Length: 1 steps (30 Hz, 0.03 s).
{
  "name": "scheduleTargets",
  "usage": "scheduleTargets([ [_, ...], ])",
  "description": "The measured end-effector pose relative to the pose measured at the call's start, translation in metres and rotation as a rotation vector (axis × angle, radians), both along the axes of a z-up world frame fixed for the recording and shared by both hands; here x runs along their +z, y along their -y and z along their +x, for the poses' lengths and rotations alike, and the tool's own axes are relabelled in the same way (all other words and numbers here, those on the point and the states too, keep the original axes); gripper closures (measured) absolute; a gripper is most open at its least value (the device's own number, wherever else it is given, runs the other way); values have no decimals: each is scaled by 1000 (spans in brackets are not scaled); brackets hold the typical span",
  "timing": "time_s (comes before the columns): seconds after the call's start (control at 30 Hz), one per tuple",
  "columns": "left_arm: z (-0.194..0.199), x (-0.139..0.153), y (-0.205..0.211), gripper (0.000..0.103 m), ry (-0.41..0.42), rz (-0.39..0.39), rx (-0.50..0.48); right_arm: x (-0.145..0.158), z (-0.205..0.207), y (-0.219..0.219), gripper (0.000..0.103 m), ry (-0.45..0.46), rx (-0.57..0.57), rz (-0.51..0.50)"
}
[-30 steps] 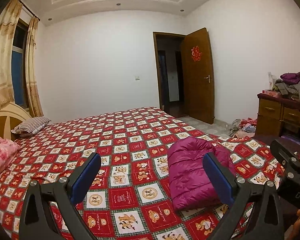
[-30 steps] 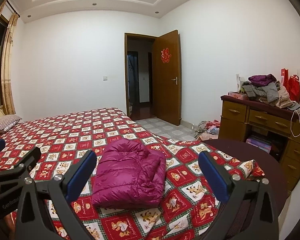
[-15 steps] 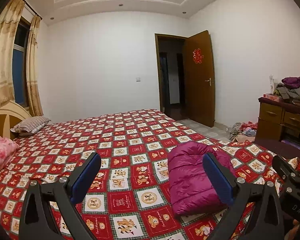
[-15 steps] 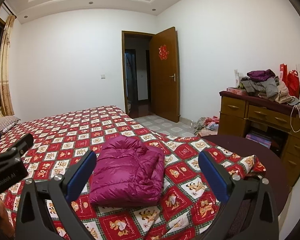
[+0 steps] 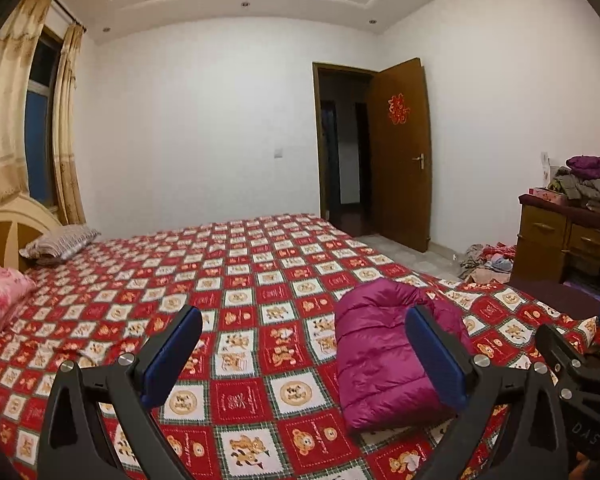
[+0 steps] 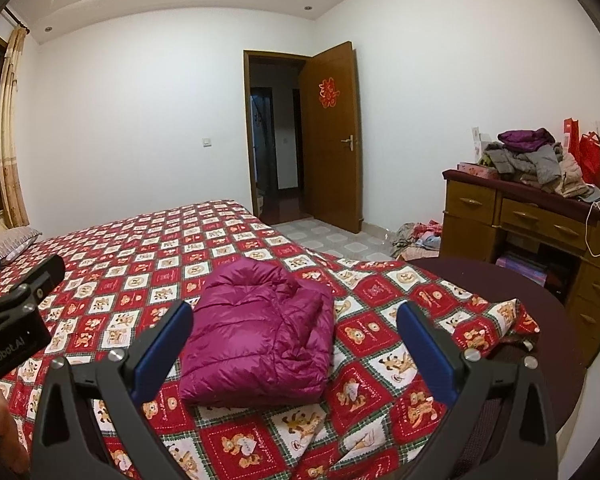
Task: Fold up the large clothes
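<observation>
A magenta puffer jacket [image 5: 384, 356] lies folded into a compact bundle on the bed [image 5: 236, 280], near its foot corner; it also shows in the right wrist view [image 6: 260, 328]. My left gripper [image 5: 304, 356] is open and empty, held above the bedspread just left of the jacket. My right gripper [image 6: 294, 350] is open and empty, held above the jacket's near edge. Neither gripper touches the jacket. The right gripper's body shows at the right edge of the left wrist view, and the left gripper's body at the left edge of the right wrist view.
The bed has a red checkered bear-print cover. Pillows [image 5: 58, 240] and a pink quilt [image 5: 0, 296] lie at the headboard. A wooden dresser [image 6: 540, 224] piled with clothes [image 6: 536, 156] stands right. A dark round table [image 6: 500, 300] sits by the bed corner. Clothes [image 6: 416, 238] lie on the floor near the open door [image 6: 328, 136].
Both grippers have drawn back and tilted up a little, so the jacket sits slightly lower and farther in view. The jacket has not moved. Both grippers stay open.
</observation>
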<state>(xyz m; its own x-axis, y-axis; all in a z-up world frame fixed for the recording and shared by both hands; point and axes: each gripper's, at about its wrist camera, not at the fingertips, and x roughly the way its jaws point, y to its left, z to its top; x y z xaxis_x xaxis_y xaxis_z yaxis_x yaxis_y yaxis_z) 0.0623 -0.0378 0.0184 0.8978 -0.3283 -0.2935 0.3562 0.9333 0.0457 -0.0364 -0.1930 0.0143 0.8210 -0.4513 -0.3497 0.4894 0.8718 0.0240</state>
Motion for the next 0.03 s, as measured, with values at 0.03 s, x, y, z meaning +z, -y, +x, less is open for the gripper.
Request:
scheduleTargets([
  [0.03,2,-1,-1,1,-6,2,4,-1,1,0,0,-2,0,1],
])
